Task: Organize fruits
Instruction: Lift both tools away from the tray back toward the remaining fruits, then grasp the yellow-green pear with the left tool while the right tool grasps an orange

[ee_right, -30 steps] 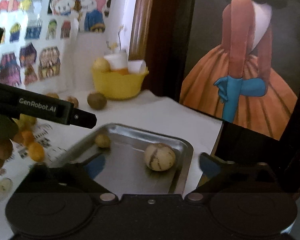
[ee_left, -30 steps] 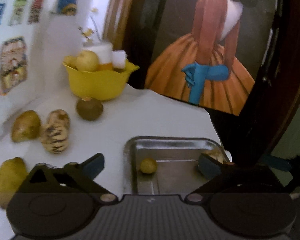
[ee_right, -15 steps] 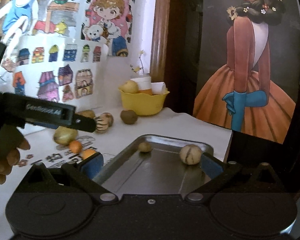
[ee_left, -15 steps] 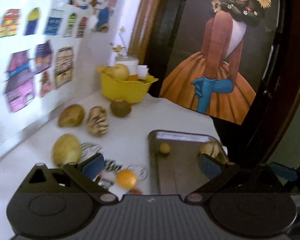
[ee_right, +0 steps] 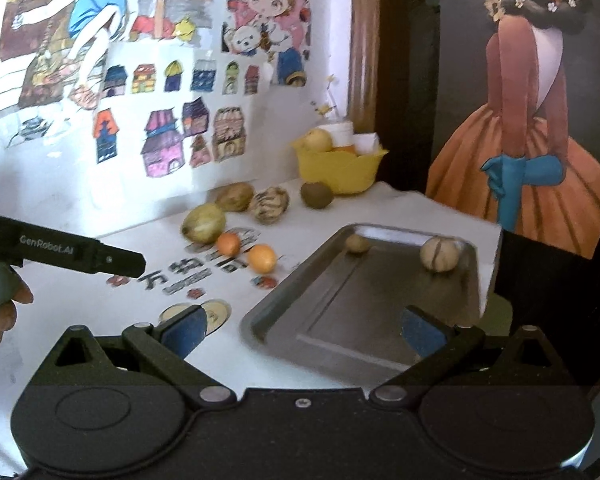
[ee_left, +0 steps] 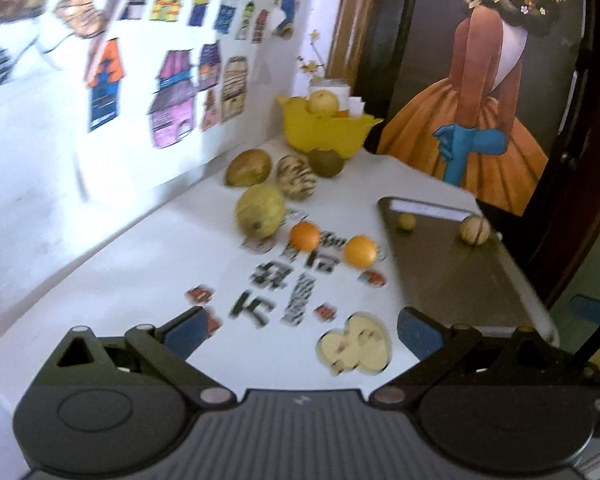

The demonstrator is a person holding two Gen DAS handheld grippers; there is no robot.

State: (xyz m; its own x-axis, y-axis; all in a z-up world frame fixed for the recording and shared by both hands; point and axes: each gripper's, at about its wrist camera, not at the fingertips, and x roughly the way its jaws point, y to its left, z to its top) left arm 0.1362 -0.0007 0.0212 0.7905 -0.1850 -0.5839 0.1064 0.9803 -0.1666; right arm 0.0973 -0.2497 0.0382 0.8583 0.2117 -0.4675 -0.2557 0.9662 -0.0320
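The left wrist view looks forward and down between its own spread fingers (ee_left: 186, 334) across the white table (ee_left: 148, 280), the metal tray (ee_left: 460, 272) beyond its right finger. The right wrist view sits further right, the tray (ee_right: 340, 312) between its fingers (ee_right: 186, 330). Both share the tray, loose fruit and yellow bowl (ee_left: 320, 132) far ahead.

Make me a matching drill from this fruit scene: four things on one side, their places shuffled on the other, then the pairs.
Things
1. striped round fruit
2. two orange fruits
3. pale yellow fruit
4. dark brown fruit

Places
A. on the white table, over the printed characters
B. in the yellow bowl
C. on the table just in front of the yellow bowl
D. in the metal tray, near its far right corner

Pairs: 1-D, 2-A, 3-B, 4-C
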